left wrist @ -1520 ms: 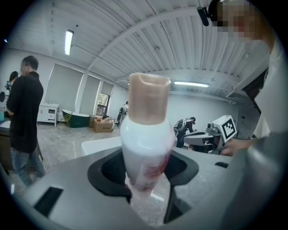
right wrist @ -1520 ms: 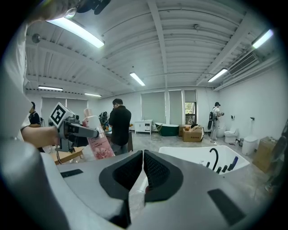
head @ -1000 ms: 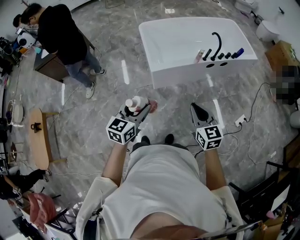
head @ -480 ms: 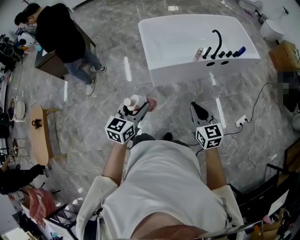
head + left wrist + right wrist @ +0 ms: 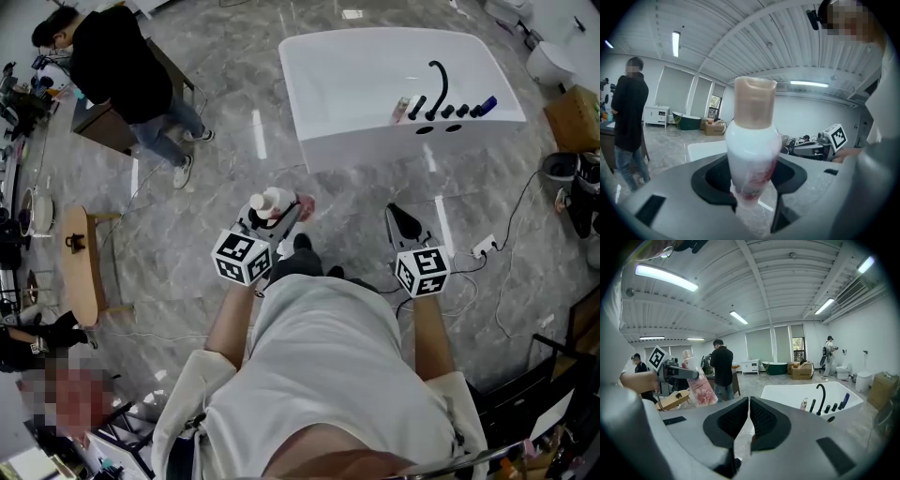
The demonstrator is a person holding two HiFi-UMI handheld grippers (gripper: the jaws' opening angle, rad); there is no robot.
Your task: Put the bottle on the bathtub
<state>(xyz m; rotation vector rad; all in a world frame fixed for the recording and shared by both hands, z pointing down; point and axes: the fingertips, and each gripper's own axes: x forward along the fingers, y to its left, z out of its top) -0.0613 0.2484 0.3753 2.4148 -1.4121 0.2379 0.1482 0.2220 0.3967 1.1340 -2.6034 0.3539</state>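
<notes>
My left gripper (image 5: 277,217) is shut on a white bottle (image 5: 273,203) with a beige cap and pink flower print. In the left gripper view the bottle (image 5: 752,150) stands upright between the jaws, filling the middle. The right gripper view shows the same bottle (image 5: 697,382) at the left, held out in the air. The white bathtub (image 5: 361,75) stands on the floor ahead, with a black tap (image 5: 437,86) on its right rim. My right gripper (image 5: 404,223) is shut with nothing in it, level with the left one and short of the tub.
A small bottle (image 5: 401,110) and dark fittings (image 5: 466,109) sit on the tub's rim beside the tap. A person in black (image 5: 122,70) stands at a counter far left. A wooden stool (image 5: 81,264) is at the left. Cables and a power strip (image 5: 485,247) lie on the floor right.
The tub has shifted slightly in view as I step forward. Both grippers keep their hold and spacing.
</notes>
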